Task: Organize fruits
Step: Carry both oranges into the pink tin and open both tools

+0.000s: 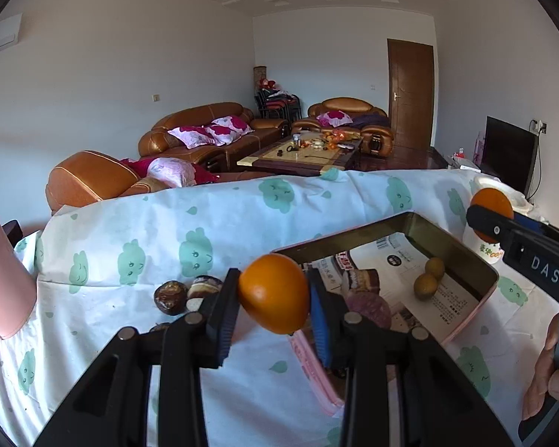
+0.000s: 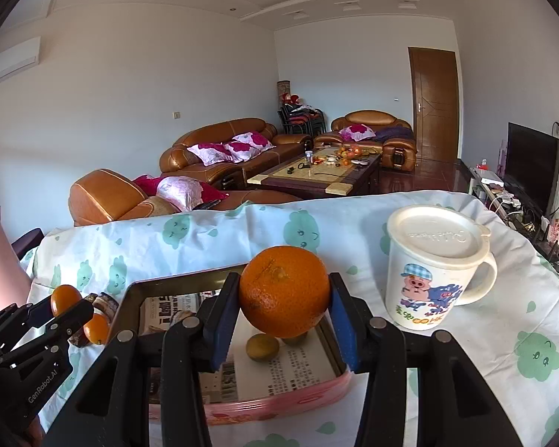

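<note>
My left gripper (image 1: 274,294) is shut on an orange (image 1: 274,292), held above the cloth just left of the pink tin (image 1: 480,298). My right gripper (image 2: 285,294) is shut on a second orange (image 2: 285,290), held above the tin (image 2: 279,406). The tin is lined with newspaper and holds two small yellow-green fruits (image 1: 428,279), also in the right wrist view (image 2: 262,346), and dark purple fruits (image 1: 369,309). The right gripper with its orange shows at the right in the left wrist view (image 1: 490,219). The left gripper shows at the left in the right wrist view (image 2: 65,303).
Dark round fruits (image 1: 171,296) lie on the cloth left of the tin, with another orange (image 2: 97,329) near them. A white lidded mug (image 2: 436,264) stands right of the tin. A pink object (image 1: 3,279) is at the far left. The table edge runs behind.
</note>
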Motion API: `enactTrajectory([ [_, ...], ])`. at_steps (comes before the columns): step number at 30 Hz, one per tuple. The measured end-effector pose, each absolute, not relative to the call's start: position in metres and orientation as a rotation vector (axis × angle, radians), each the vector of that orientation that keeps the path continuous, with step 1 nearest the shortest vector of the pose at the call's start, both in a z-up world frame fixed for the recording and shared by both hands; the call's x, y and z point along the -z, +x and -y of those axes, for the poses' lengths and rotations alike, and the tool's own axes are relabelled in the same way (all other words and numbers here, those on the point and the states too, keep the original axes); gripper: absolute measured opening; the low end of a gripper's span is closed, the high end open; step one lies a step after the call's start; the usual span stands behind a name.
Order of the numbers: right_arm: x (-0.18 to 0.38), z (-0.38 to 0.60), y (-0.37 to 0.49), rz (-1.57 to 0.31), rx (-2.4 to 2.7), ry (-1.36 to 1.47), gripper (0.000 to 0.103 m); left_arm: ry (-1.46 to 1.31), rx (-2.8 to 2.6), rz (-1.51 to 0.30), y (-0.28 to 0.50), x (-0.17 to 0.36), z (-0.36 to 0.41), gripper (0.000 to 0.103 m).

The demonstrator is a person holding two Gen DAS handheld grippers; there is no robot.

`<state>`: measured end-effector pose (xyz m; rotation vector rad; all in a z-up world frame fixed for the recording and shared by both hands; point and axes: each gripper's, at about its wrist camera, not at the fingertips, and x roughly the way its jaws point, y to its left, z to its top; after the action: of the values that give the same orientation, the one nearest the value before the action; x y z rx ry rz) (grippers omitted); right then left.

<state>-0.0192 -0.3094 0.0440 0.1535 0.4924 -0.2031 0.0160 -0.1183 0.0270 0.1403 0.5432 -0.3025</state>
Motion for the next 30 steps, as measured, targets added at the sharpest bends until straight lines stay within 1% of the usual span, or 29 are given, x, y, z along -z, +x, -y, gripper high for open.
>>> enactTrajectory([
  [8, -0.035, 0.325, -0.012, -0.548, 0.196, 0.135, 0.048, 0.184, 0.356, -0.555, 0.019, -0.023, 0.166, 0.037],
  [13, -0.035, 0.327, -0.012, -0.549, 0.187, 0.109, 0.049, 0.196, 0.372, -0.566, 0.022, -0.018, 0.183, 0.037],
  [27, -0.015, 0.324, 0.007, -0.652, 0.095, 0.112, 0.049, 0.196, 0.367, -0.61, 0.034, -0.007, 0.193, 0.037],
  [30, -0.014, 0.319, 0.006, -0.652, 0.094, 0.088, 0.049, 0.188, 0.365, -0.617, 0.035, -0.007, 0.192, 0.037],
])
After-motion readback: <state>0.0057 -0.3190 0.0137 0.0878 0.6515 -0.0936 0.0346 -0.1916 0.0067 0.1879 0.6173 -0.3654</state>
